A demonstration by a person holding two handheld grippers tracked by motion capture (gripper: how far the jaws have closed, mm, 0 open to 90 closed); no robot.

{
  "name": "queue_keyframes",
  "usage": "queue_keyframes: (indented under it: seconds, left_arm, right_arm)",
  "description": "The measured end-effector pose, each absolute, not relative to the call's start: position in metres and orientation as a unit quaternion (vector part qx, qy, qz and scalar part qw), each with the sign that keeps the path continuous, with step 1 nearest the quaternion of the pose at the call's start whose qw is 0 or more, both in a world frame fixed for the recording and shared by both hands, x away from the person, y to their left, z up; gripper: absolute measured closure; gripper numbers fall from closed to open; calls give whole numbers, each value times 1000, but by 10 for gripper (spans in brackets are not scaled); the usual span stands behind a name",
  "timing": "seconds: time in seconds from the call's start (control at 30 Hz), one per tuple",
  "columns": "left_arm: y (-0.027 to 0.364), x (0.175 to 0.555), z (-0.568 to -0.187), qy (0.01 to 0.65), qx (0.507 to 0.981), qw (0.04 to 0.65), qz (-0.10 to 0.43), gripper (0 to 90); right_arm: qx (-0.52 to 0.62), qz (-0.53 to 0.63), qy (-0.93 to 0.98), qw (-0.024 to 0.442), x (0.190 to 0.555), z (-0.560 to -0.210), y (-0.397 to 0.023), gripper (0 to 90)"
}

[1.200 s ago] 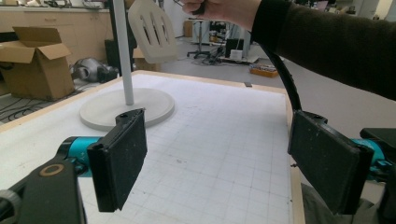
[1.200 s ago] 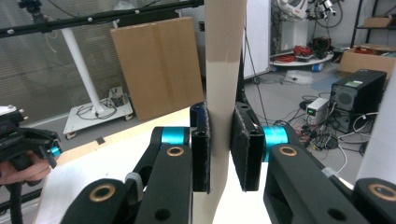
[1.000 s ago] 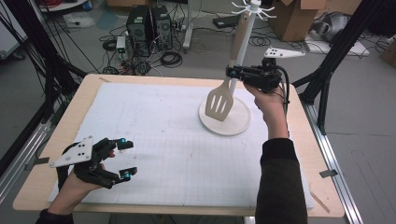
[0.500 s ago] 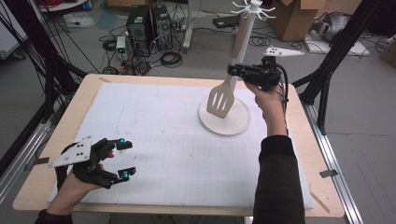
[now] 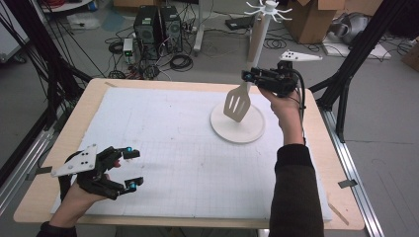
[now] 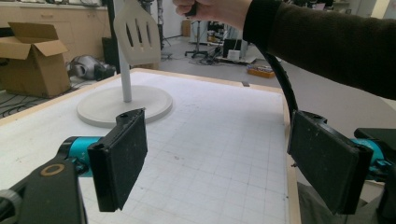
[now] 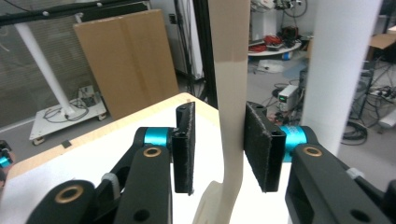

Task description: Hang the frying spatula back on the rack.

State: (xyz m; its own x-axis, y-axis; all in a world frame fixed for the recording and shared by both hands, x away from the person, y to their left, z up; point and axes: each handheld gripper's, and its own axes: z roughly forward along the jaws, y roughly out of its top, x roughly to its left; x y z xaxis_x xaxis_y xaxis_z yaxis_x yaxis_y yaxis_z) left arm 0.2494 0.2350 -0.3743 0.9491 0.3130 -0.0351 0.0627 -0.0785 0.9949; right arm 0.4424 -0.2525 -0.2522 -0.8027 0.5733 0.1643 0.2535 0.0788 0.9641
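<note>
White gridded mat (image 5: 183,143) covers a wood-edged table (image 5: 89,94). The left gripper (image 5: 129,169) rests at seven o'clock, jaws wide, nothing between them. At two o'clock the right gripper (image 5: 247,75) brackets the slotted spatula (image 5: 237,102) handle — the right pad touches it, a gap shows at the left — beside the white rack pole (image 5: 257,42), blade hanging over the round base (image 5: 237,129). Beyond: computer towers (image 5: 158,22), tangled cables (image 5: 180,61), cardboard boxes (image 5: 316,17) on grey floor.

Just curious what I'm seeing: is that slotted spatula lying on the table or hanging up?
Hanging. The spatula dangles blade-down beside the stand, above its round base. Its handle sits between the right gripper jaws, which aren't fully closed.
</note>
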Motion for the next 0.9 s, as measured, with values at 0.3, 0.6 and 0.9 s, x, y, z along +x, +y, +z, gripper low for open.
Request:
queue_keyframes:
  seconds: [0.3,0.6,0.9]
  left_arm:
    - [237,250,-375,129,730,665,93,201]
    - [243,252,-377,140,729,664,90,182]
    - [255,258,-381,160,720,668,98,176]
  right_arm:
    - [290,583,738,180,428,-256,-259,409]
    - [276,572,748,193,386,-275,-282,235]
    - [237,590,749,186,334,-295,-302,161]
